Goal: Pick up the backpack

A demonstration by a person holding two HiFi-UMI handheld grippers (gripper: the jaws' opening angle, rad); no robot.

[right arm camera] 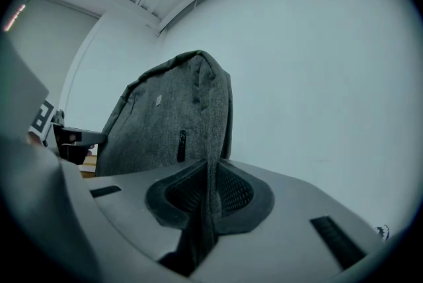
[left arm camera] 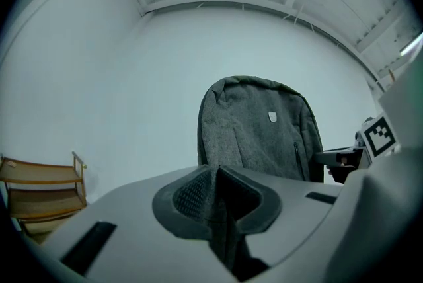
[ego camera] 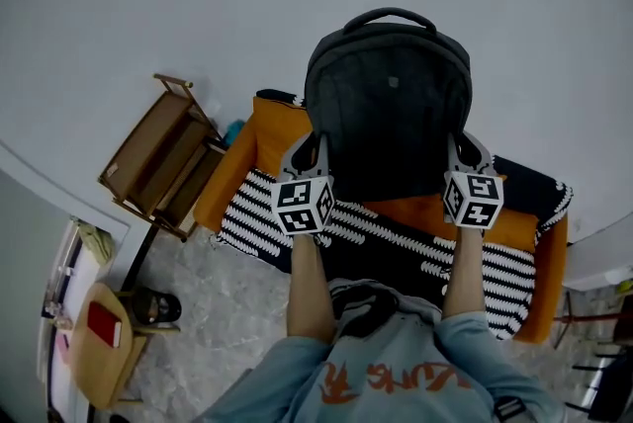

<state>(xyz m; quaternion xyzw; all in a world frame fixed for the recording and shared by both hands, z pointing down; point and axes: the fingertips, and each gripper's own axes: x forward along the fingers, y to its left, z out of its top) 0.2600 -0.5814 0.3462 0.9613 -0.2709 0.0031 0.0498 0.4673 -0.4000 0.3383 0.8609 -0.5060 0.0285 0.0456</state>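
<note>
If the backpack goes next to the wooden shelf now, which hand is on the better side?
Left, probably. The wooden shelf stands on the left gripper's side, and only that gripper's view shows it. Both it and the right gripper are shut on the backpack.

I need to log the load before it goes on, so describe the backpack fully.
The backpack is dark grey, of heathered, woven-looking fabric, with a looped top handle, a small pale badge on its front and a side zipper. It is held upright above the orange armchair. The left gripper and right gripper each pinch fabric at one side of it.
</note>
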